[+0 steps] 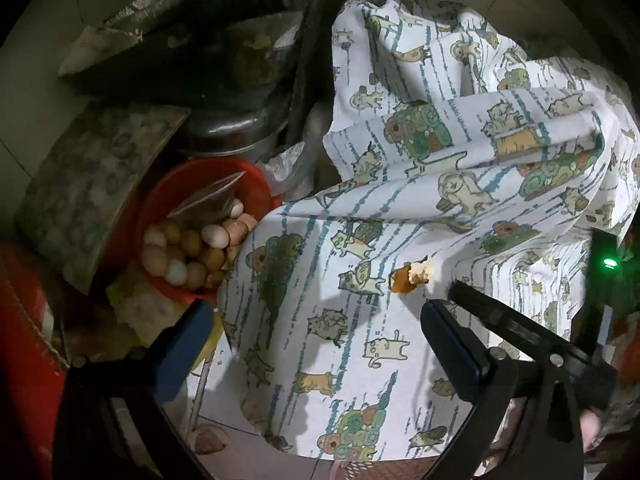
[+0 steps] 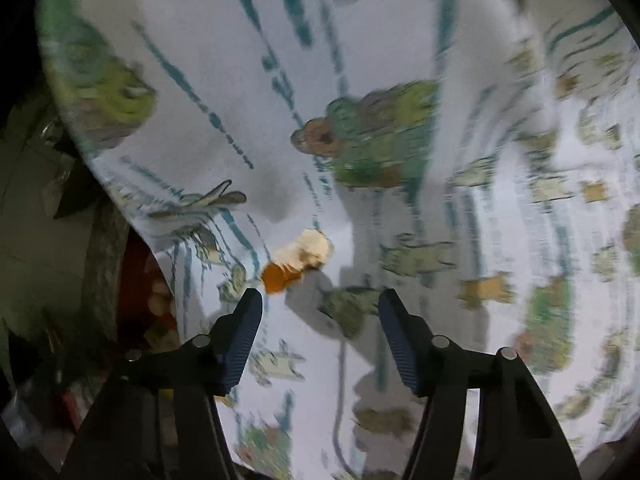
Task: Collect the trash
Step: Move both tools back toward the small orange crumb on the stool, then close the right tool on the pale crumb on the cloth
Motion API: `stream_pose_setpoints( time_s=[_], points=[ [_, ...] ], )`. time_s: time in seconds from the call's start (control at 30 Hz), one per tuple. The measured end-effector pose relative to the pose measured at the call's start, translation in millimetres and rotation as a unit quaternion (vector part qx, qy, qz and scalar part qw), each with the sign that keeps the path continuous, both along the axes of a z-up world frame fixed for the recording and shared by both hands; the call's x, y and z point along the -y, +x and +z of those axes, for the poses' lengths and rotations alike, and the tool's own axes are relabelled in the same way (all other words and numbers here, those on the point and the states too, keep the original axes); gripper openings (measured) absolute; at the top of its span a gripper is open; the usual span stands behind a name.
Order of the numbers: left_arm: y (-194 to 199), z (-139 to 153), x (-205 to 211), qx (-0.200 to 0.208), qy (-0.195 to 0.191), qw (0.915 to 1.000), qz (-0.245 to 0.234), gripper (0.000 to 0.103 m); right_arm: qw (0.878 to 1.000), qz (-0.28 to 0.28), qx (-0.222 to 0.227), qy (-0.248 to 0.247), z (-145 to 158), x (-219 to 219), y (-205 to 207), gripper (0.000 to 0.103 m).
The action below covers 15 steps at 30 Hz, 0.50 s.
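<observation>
a white cloth printed with cartoon cats and blue-green stripes (image 1: 400,208) is seen draped in folds over something that is hidden under it. on this cloth a small scrap of food, orange at one end and pale and crumbly at the other (image 1: 412,276), is lying by itself. in the left wrist view the left hand-held gripper (image 1: 316,328) is held released, its two blue-padded fingers standing wide apart, one over the cloth's left edge and one just beside the scrap, with nothing grasped between them. a second black finger, belonging to the right hand-held gripper (image 2: 320,304), is seen reaching in from the right, close to the scrap. in the blurred right wrist view its jaws are released too and nothing is between them; the scrap (image 2: 298,260) lies just ahead of the left fingertip (image 2: 250,306), and whether it is touched cannot be told. to the left of the cloth a round red plastic bowl (image 1: 256,184) is filled with brown and white eggs (image 1: 188,252), and a clear plastic bag (image 1: 208,204) is lying on top of them.
</observation>
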<state>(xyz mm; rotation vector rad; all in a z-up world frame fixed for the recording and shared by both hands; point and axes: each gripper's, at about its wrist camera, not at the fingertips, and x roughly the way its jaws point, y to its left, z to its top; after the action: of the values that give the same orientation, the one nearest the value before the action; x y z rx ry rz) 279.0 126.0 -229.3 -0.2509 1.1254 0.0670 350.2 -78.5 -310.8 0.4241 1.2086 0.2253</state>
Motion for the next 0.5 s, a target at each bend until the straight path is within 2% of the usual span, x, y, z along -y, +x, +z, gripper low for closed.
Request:
stream_pose_setpoints(
  time_s=[0.13, 0.27, 0.37, 0.47, 0.5],
  points=[
    [4, 5, -2, 0.009, 0.028, 0.9995, 0.008, 0.103, 1.0, -0.015, -0.003, 0.007, -15, -15, 13, 0.063],
    [6, 4, -11, 0.009, 0.023, 0.9995, 0.022, 0.103, 0.999, -0.015, 0.007, -0.037, -23, -33, 22, 0.063],
    [8, 4, -12, 0.007, 0.043, 0.9988, 0.024, 0.103, 0.997, -0.006, 0.015, -0.078, -28, -44, 28, 0.061],
    [10, 6, -12, 0.01, 0.054, 0.9983, 0.021, 0.103, 0.995, -0.008, 0.018, -0.1, -32, -45, 28, 0.052],
    [11, 6, -13, 0.01, 0.052, 0.9984, 0.023, 0.103, 0.995, -0.004, 0.022, -0.095, -32, -44, 26, 0.043]
  ],
)
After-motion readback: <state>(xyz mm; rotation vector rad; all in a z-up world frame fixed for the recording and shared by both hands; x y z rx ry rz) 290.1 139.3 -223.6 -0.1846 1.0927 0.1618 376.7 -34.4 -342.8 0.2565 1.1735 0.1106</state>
